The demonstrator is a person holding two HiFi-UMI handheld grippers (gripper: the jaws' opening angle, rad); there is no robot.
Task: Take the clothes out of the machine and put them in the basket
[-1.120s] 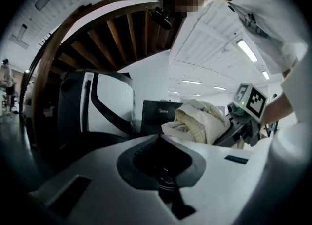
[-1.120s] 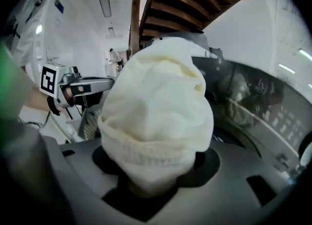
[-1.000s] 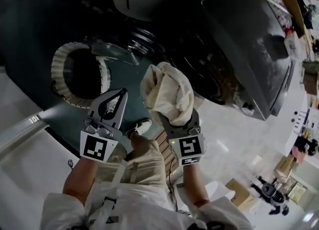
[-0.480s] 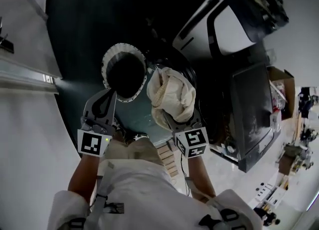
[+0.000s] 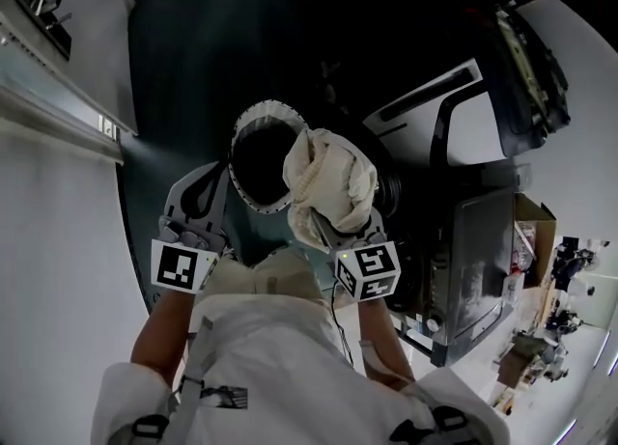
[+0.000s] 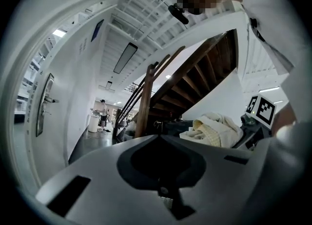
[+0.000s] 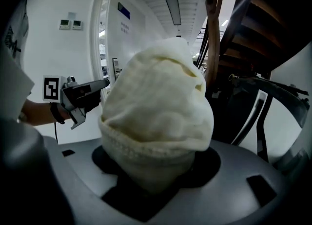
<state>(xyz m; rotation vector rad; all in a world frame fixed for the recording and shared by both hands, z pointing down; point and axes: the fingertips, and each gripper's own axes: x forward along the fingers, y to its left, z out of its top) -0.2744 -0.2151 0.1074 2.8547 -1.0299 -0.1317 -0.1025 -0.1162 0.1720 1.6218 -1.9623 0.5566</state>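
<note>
While one cream knitted cloth bundle (image 5: 328, 175) sits clamped in the right gripper (image 5: 333, 231) at three o'clock of the single round white-rimmed basket (image 5: 253, 123), the left gripper (image 5: 212, 179) is closed on nothing.

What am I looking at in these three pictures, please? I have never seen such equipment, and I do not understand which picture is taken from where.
A person wears a camera on the head and holds a two-jaw gripper in each hand. The head view looks steeply down at both grippers. The other two pictures come from cameras that ride on the grippers and look along their jaws. The right gripper is closed on a bundled cream cloth. The left gripper is shut and empty; its own view also shows the cloth, off to the right. Below them, a round white-rimmed basket with a dark inside stands on the dark floor.
</note>
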